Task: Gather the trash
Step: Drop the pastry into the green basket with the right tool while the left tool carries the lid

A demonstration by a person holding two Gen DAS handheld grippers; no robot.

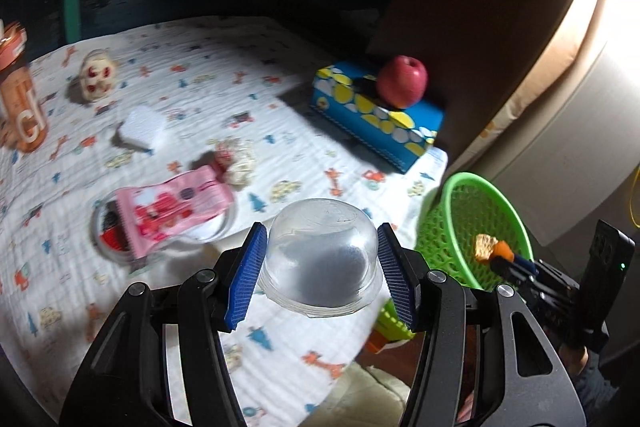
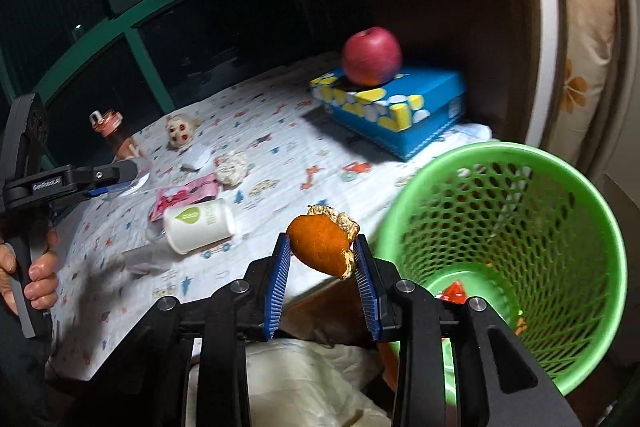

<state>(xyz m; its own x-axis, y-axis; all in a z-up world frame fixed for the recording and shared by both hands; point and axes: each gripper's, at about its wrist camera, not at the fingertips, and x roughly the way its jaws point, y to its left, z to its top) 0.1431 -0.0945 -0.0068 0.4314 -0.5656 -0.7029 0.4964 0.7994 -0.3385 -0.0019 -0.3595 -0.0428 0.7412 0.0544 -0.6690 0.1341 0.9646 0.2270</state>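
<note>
Both loads are ready for dumping: the left gripper point(image 1: 320, 263) clamps a clear plastic cup point(image 1: 320, 259), while the right gripper point(image 2: 322, 263) pinches orange peel point(image 2: 322, 245) beside the green basket point(image 2: 560, 187) at three o'clock.

Left claw point(image 1: 320, 267): black plastic frame, two blue ribbed pads point(image 1: 246, 279) on inner faces, round silver screws at linkage pivots, triangular cut-outs in outer arms. Seen from right wrist view: black handle, flat black body with white "GenRobot.AI" lettering, black camera block on top, silver screw at pivot. Hand point(image 2: 38, 267) wraps grey handle; dark sleeve below, detail unclear.

Right claw point(image 2: 322, 267): same black frame, blue ribbed pads point(image 2: 278, 287), silver screws. From left wrist view: black camera block with small green light.
</note>
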